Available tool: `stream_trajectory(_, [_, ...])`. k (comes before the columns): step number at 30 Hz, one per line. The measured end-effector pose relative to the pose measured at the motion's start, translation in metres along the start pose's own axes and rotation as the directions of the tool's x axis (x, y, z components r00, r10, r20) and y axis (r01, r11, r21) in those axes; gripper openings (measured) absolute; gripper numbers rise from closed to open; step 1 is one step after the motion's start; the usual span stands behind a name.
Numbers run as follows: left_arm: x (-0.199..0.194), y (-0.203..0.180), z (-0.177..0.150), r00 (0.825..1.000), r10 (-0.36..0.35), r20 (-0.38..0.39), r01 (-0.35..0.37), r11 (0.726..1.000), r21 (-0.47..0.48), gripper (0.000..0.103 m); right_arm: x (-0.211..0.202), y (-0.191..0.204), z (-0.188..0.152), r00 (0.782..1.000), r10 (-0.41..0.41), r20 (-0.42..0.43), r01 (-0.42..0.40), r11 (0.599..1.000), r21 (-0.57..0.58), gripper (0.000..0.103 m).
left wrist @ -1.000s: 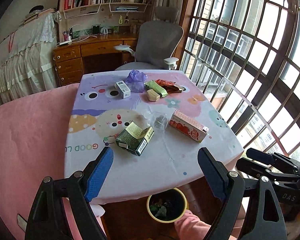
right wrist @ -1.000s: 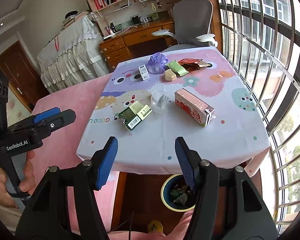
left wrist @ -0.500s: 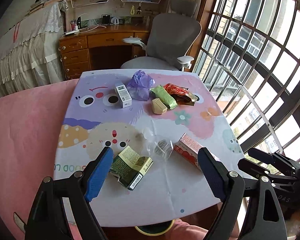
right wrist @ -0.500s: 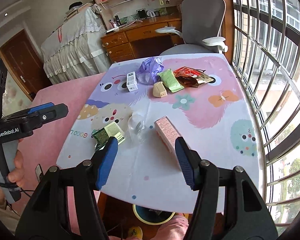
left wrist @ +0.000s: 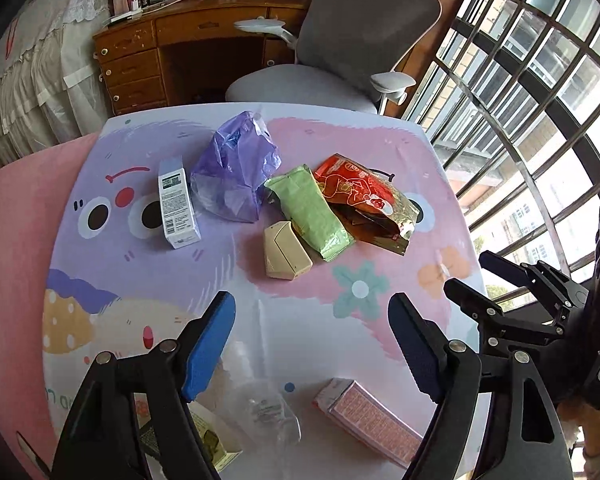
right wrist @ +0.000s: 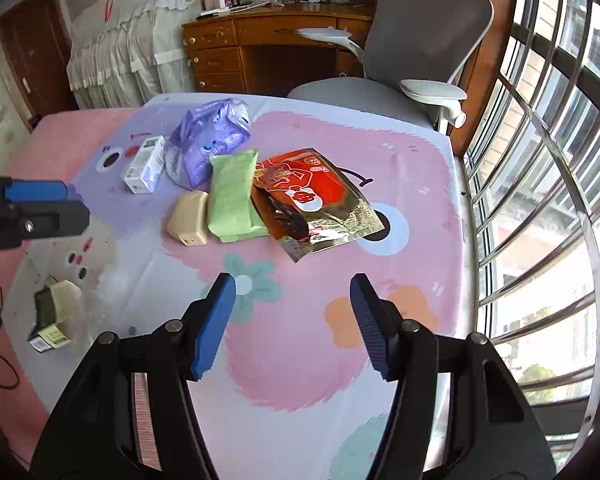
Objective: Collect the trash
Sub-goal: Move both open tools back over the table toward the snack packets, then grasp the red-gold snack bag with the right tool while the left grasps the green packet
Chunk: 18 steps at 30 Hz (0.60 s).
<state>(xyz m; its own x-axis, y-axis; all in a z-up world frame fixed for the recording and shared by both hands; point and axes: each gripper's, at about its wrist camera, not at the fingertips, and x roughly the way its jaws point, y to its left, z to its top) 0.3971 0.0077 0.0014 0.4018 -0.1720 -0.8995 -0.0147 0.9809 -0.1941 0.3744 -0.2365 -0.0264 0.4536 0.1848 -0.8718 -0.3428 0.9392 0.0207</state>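
Several wrappers lie clustered mid-tabletop (right wrist: 380,320); the red-and-gold snack bag (right wrist: 316,204) is the landmark, its long axis slanting away toward the chair. A green packet (right wrist: 232,196) touches its left edge. Straight ahead of the bag hovers the right hand-held gripper (right wrist: 292,320), released and empty, clearly nearer. Left of the bag, the left hand-held gripper (left wrist: 312,344) is likewise released.

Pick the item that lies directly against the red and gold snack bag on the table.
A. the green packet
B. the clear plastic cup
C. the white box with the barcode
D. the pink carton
A: the green packet lies alongside the red and gold snack bag with their edges touching, while the other items sit apart from it.
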Motion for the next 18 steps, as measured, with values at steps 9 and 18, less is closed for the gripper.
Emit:
stream_trajectory(9, [0.088, 0.016, 0.028, 0.996, 0.009, -0.092, -0.013, 0.999, -0.051, 0.080, 0.088, 0.010, -0.015, 0.994, -0.104, 0.013, 0.104, 0.960, -0.261, 0.058])
stream_trajectory(18, [0.135, 0.015, 0.051, 0.992, -0.010, -0.126, 0.000, 0.997, -0.073, 0.080, 0.130, 0.029, 0.019, 0.989, -0.122, 0.080, 0.142, 0.925, -0.352, 0.059])
